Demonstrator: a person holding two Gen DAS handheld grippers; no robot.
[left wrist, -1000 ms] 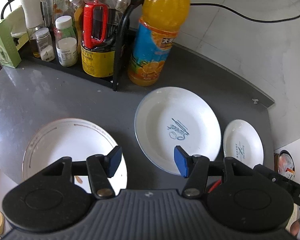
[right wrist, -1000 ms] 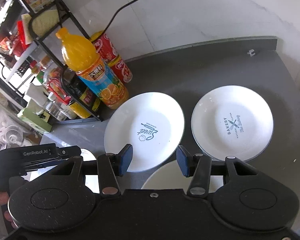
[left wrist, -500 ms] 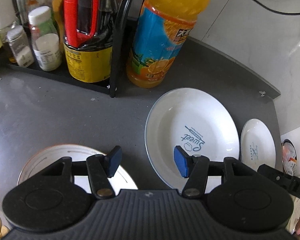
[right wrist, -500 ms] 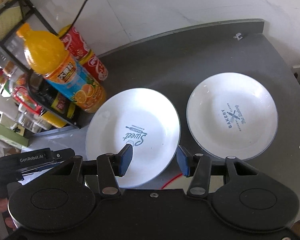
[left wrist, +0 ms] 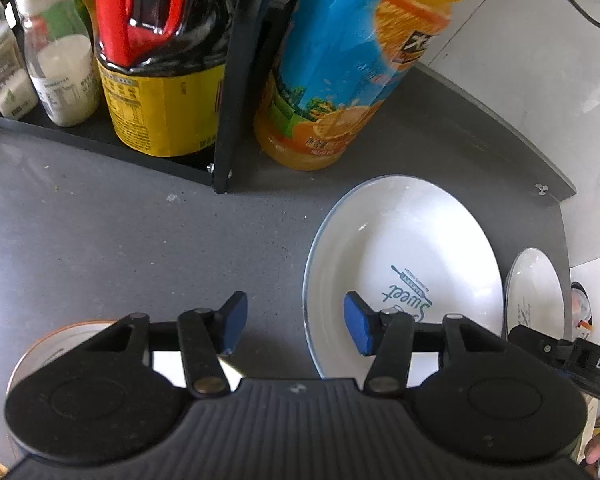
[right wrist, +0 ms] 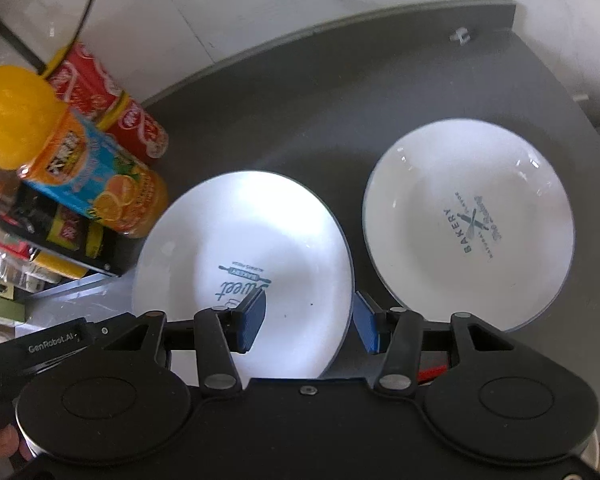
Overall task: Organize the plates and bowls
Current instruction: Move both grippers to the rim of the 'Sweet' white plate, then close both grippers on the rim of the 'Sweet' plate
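Note:
A white plate printed "Sweet" [left wrist: 404, 256] [right wrist: 236, 248] lies on the dark grey counter. My left gripper [left wrist: 296, 328] is open, straddling that plate's left rim with its right pad over the plate. My right gripper [right wrist: 308, 322] is open over the same plate's right rim, nothing between its pads. A second white plate printed "Bakery" [right wrist: 468, 220] [left wrist: 536, 296] lies to the right. A brown-rimmed plate [left wrist: 64, 336] shows under the left gripper's body at lower left.
An orange juice bottle [left wrist: 348, 64] [right wrist: 72, 164] stands just behind the "Sweet" plate. A black rack [left wrist: 228, 112] holds sauce bottles [left wrist: 156, 56] and jars. Red cola cans [right wrist: 112, 108] stand by the wall. The counter edge [right wrist: 580, 128] curves off at the right.
Both grippers have moved forward and lower toward the "Sweet" plate. The left now straddles its left rim, the right its right rim. Both stay open.

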